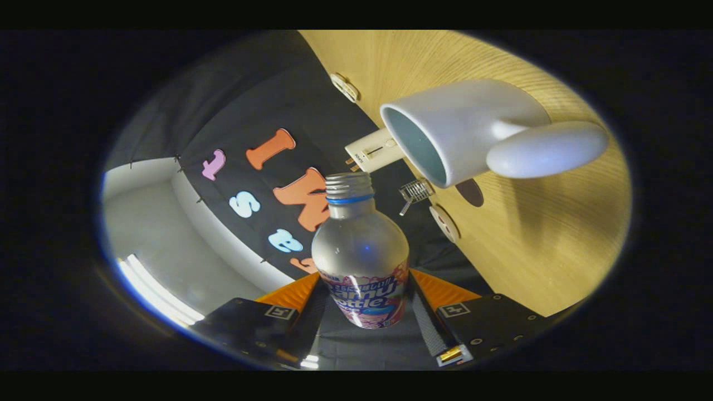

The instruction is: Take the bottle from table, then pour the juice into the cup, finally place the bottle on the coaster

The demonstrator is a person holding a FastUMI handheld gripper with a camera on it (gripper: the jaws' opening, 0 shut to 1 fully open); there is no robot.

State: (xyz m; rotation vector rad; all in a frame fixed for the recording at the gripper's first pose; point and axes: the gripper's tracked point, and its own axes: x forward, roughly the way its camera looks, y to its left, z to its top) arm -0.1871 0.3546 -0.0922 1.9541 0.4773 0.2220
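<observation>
Wooden table (535,250), seen rolled sideways: your gripper (365,306) clenches the uncapped bottle (361,253), mouth tipped toward the cup (457,133) for pouring.

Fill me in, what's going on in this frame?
A person's handheld gripper is shut on a clear bottle, one finger on each side of its labelled body. The bottle is uncapped and tipped over, its open mouth pointing toward the white cup that stands on the wooden table beyond the fingers. The mouth is short of the cup's rim, and no liquid is visibly flowing. A few small items lie on the table near the cup.
</observation>
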